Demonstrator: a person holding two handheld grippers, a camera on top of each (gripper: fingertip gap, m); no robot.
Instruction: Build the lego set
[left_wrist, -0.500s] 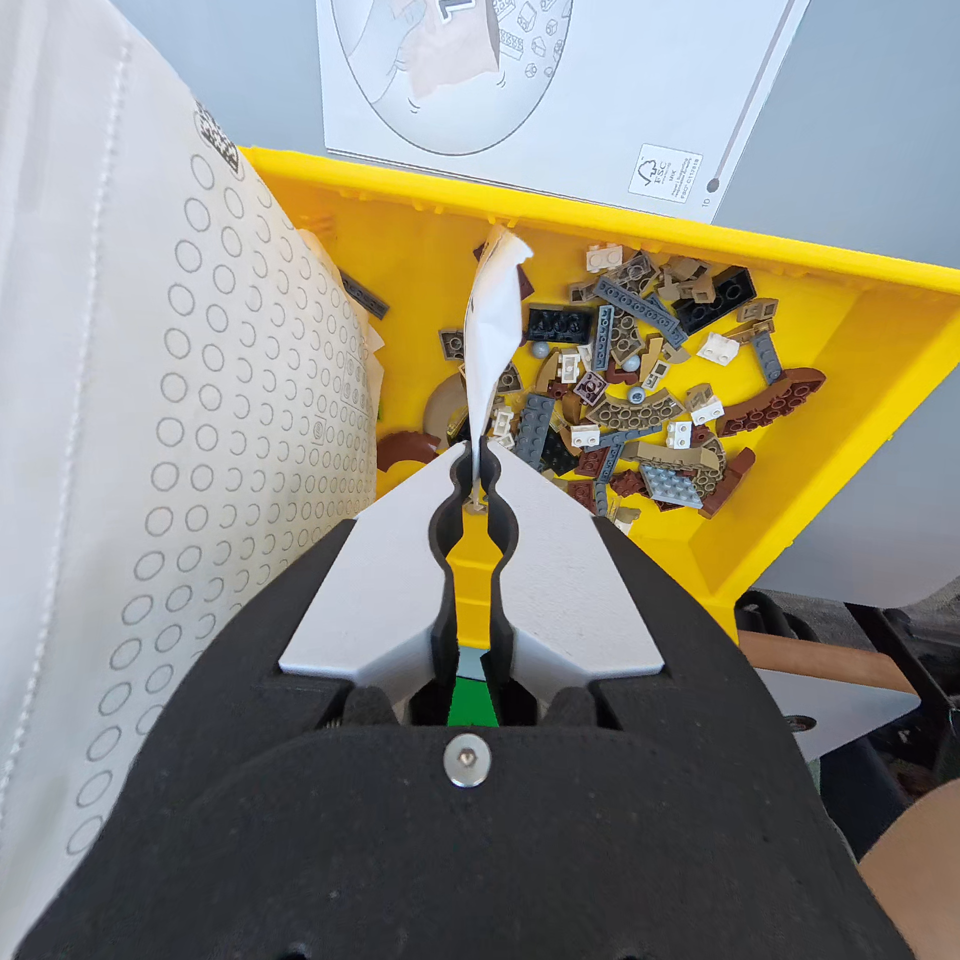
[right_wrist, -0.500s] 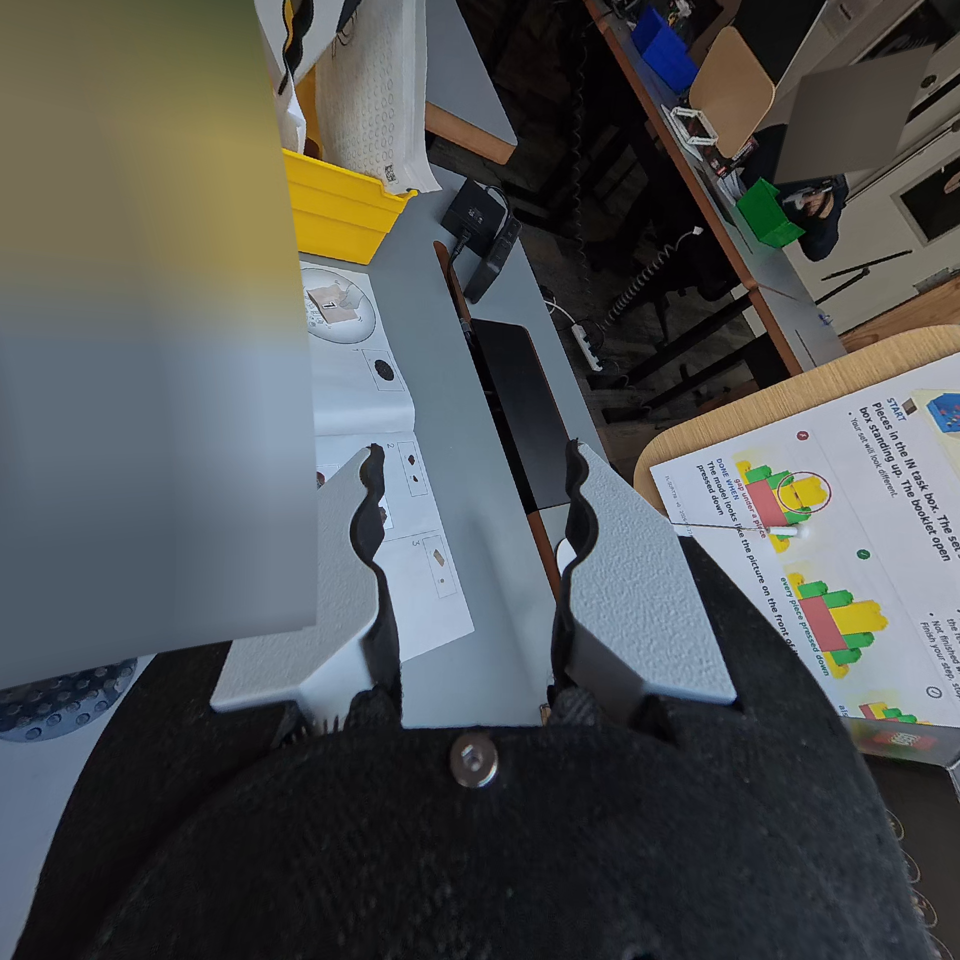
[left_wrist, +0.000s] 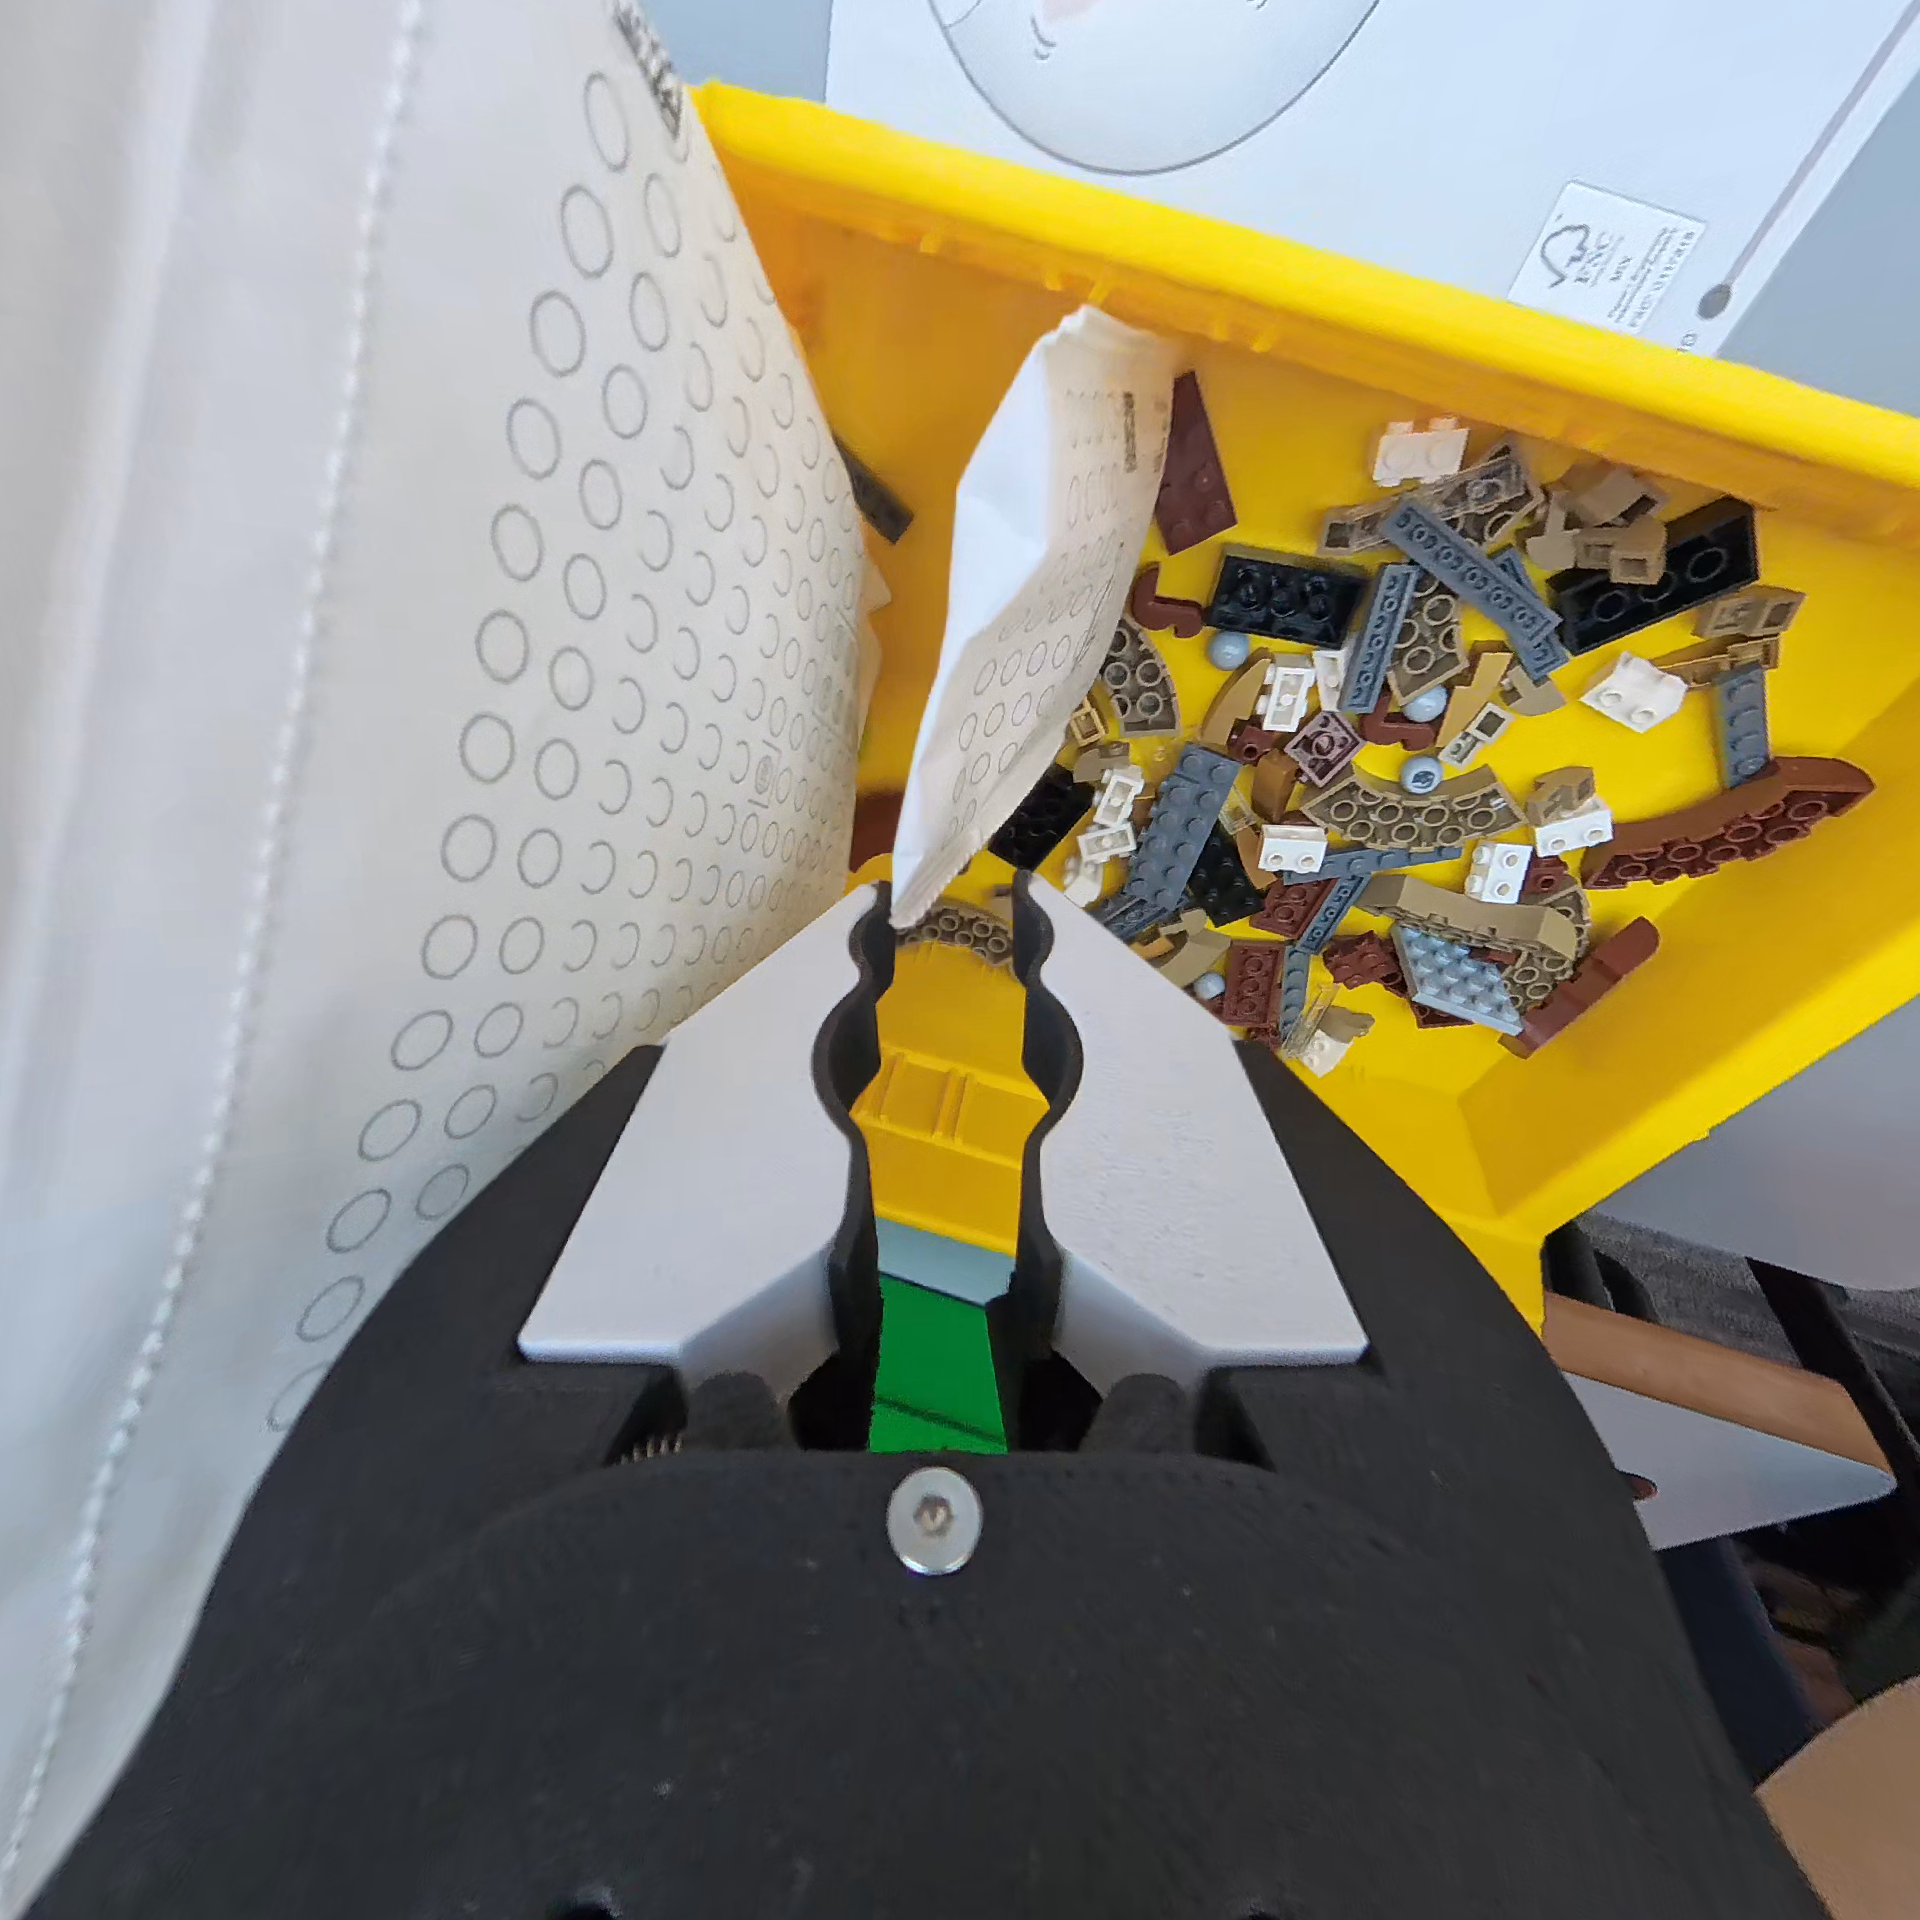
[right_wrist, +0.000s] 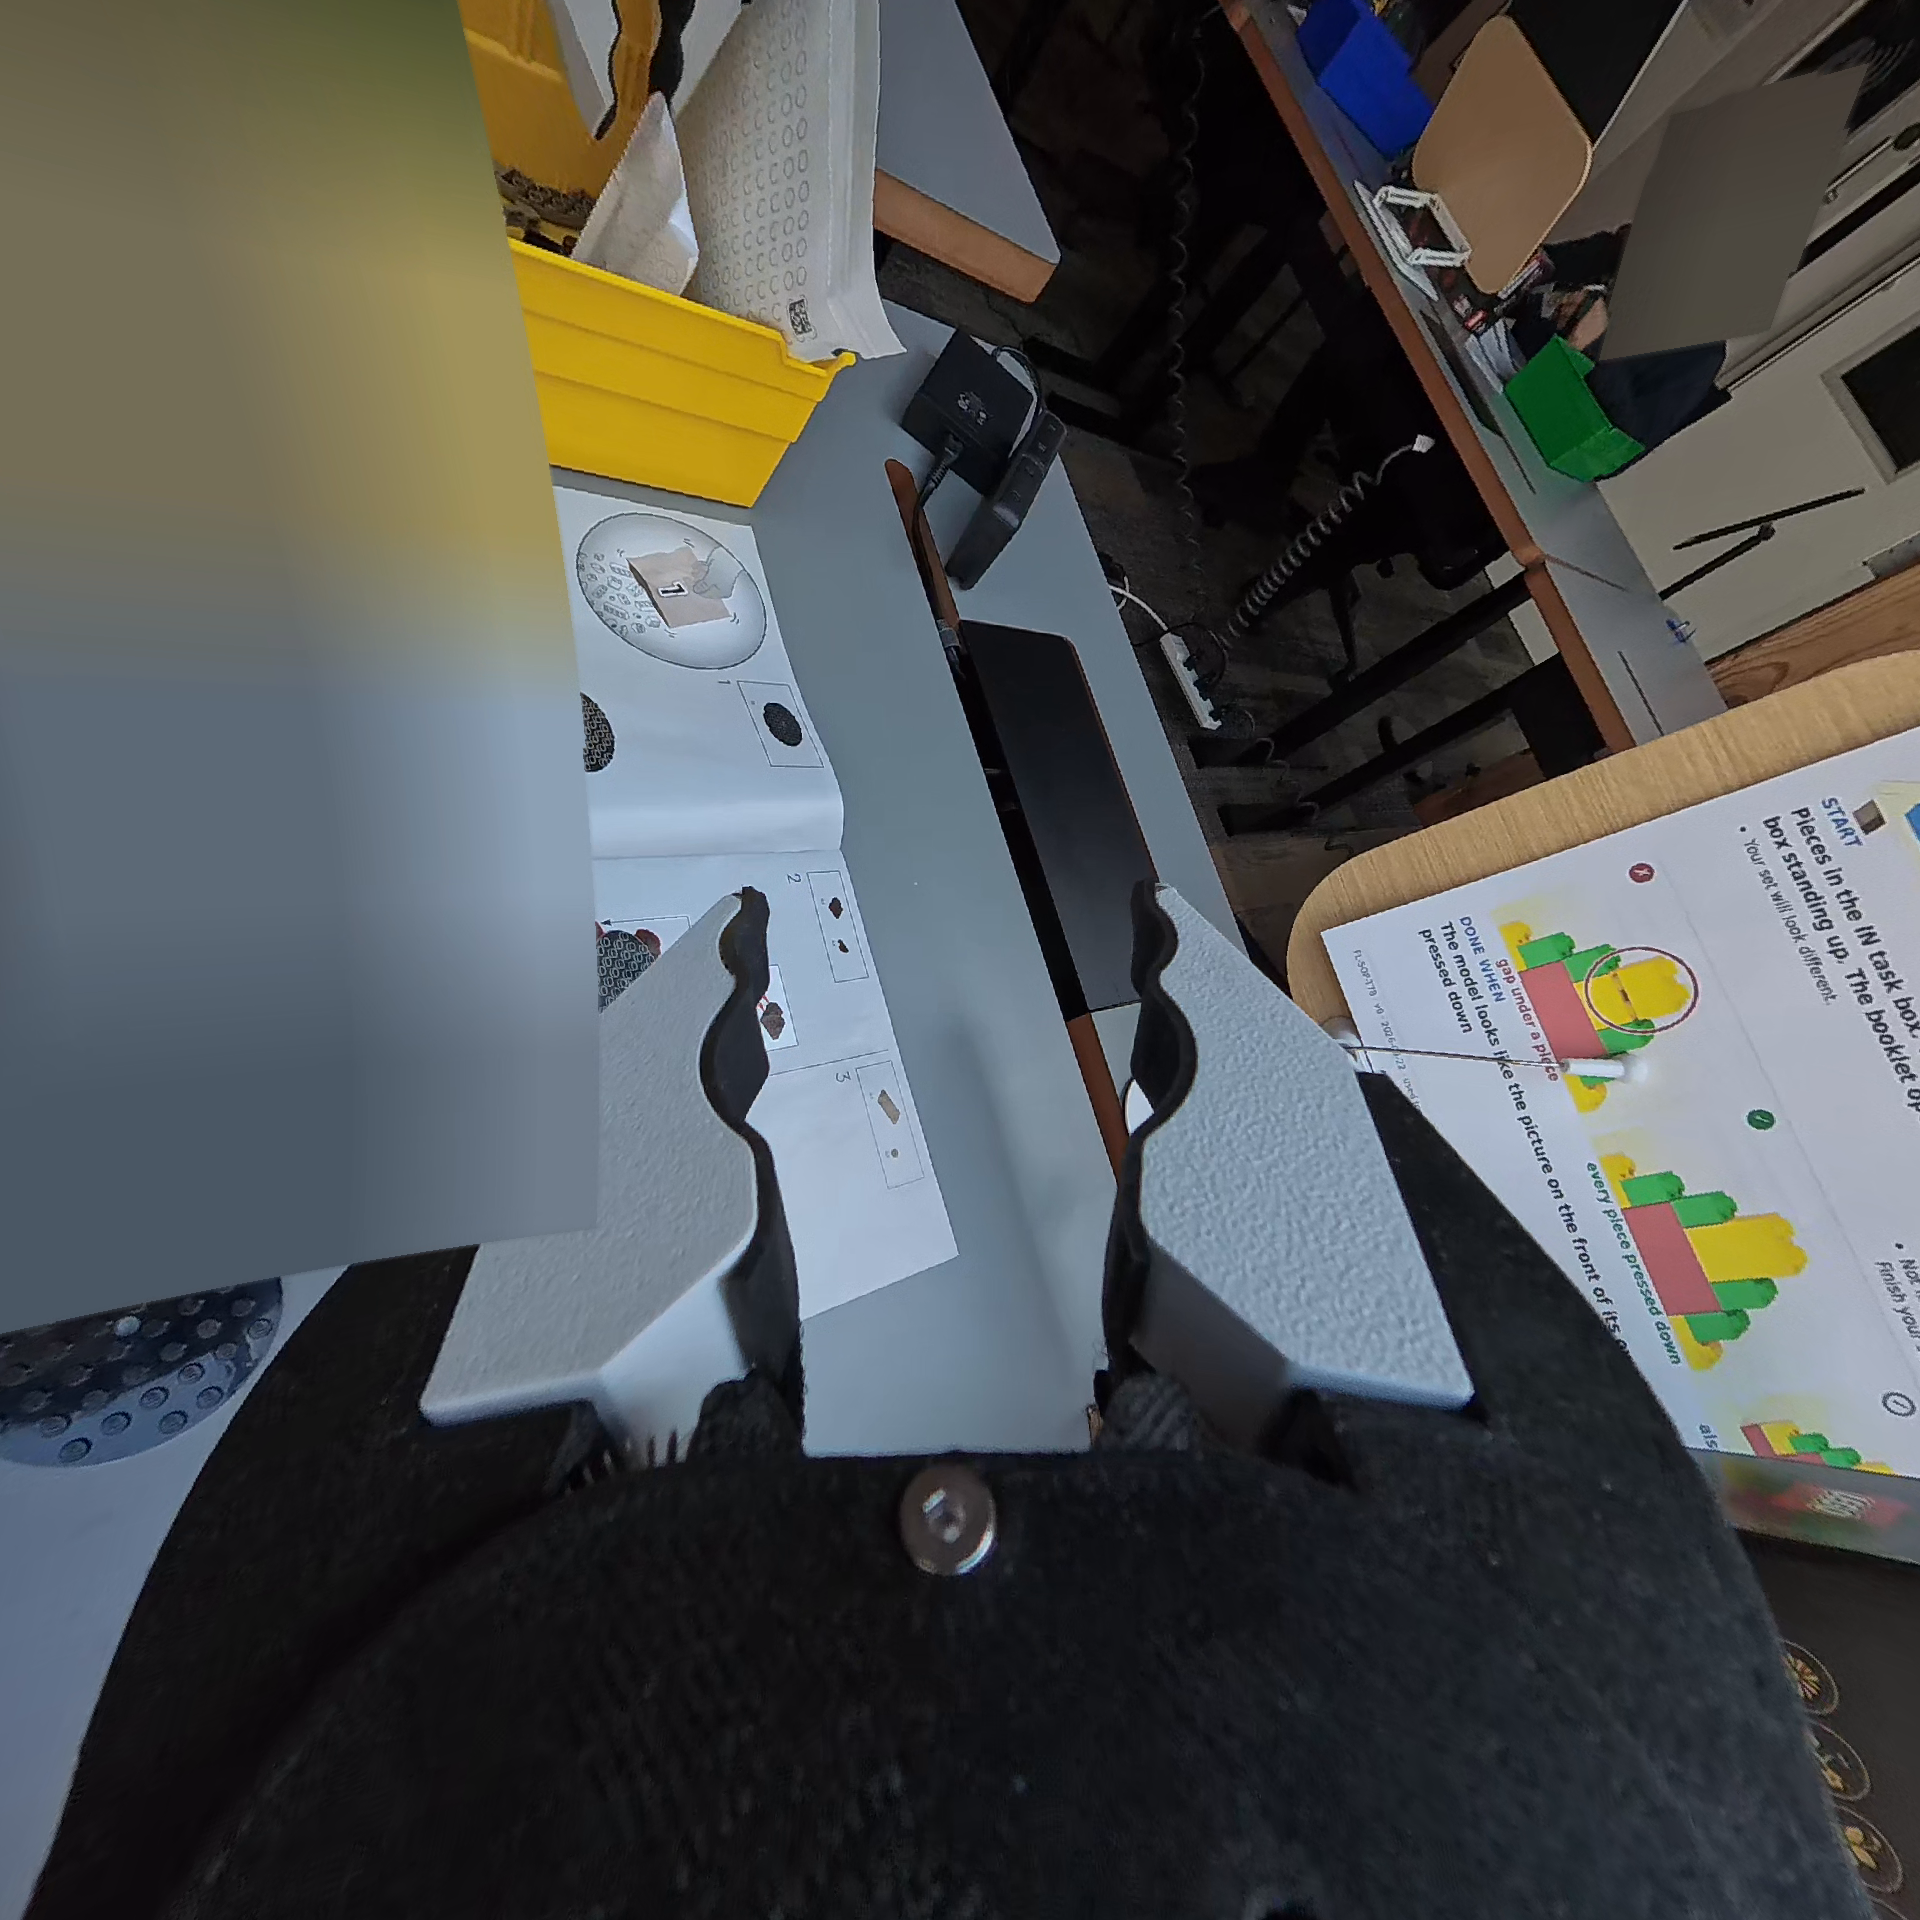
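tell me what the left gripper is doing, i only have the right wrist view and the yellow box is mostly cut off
observer: the left gripper is open over the yellow box. the small torn paper bag only touches the tip of one finger and isn't clamped.
operator: any loose bricks in there
observer: yes, a pile of loose bricks lies on the box floor, right of that bag.
operator: what colours
observer: brown, tan, grey, black and white. a long dark-brown curved piece lies at the pile's right edge.
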